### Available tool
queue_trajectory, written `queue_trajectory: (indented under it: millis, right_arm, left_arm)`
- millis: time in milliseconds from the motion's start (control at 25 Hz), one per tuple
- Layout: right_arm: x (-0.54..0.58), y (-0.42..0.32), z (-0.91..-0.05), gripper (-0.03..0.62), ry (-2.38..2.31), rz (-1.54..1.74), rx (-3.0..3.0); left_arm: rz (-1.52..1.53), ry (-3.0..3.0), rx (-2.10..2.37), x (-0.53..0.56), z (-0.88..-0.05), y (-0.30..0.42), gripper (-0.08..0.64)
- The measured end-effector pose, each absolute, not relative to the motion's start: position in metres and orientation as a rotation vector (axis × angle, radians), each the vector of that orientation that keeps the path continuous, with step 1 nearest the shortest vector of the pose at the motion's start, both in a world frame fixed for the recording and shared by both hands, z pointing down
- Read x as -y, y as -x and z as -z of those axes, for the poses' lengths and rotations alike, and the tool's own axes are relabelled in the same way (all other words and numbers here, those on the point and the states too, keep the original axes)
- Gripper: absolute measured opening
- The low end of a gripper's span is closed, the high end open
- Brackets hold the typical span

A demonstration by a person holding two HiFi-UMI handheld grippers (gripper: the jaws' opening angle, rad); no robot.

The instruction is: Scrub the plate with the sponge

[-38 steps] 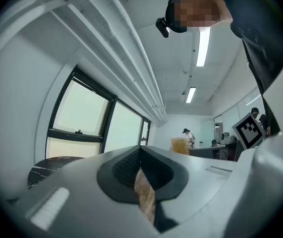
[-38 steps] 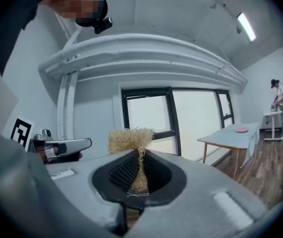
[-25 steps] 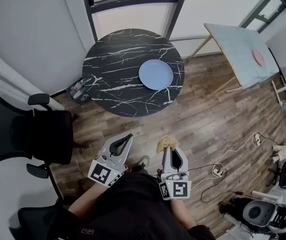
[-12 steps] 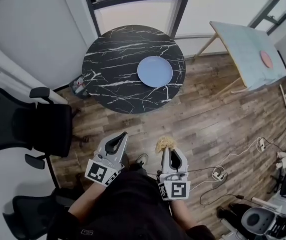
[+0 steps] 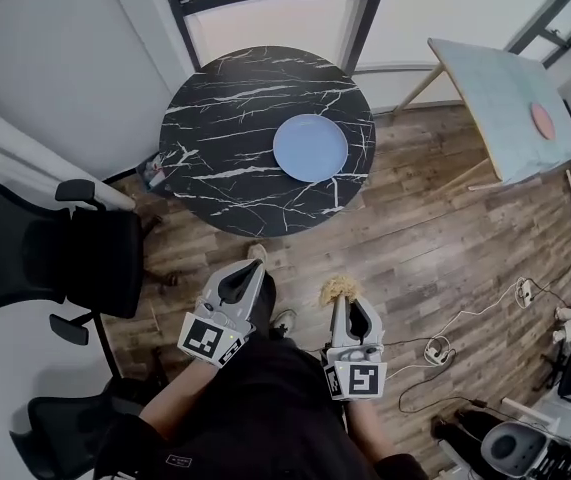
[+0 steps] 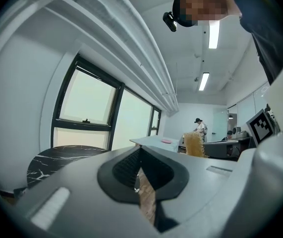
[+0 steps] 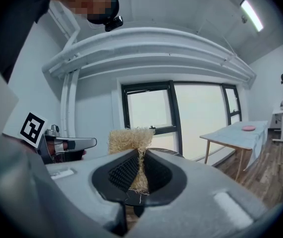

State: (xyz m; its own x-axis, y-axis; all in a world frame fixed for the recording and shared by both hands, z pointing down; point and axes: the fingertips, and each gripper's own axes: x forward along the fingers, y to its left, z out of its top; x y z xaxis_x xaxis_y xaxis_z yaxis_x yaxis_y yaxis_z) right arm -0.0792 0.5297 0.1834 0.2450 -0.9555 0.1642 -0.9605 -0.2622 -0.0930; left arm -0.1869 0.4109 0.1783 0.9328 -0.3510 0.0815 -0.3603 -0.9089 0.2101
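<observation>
I read the left gripper (image 5: 253, 273) with its fingers pressed together, nothing between them. The right gripper (image 5: 341, 302) has its fingers pinching the sponge (image 7: 130, 140), a straw-coloured fibrous tuft that stands above the fingertips. Both grippers hang over the wooden floor (image 5: 435, 238), side by side and apart. The plate (image 5: 310, 147), pale blue, lies flat on the round black bench (image 5: 225, 138), right of its centre, well apart from both grippers and the sponge
</observation>
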Motion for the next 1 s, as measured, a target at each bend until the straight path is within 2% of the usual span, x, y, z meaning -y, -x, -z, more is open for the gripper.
queue_trajectory:
  millis: [400,1000]
  right_arm:
    - [-0.434,0.029,-0.180,0.029,-2.471,-0.270,1.833]
    - [-0.286,-0.006,-0.189,0.028,-2.396,-0.282,1.828]
  left_arm:
    - [-0.085,-2.839,0.478,-0.307,-0.189,0.128,-0.005]
    - [-0.173,-2.750,0.487,-0.174,-0.237,0.101,-0.003]
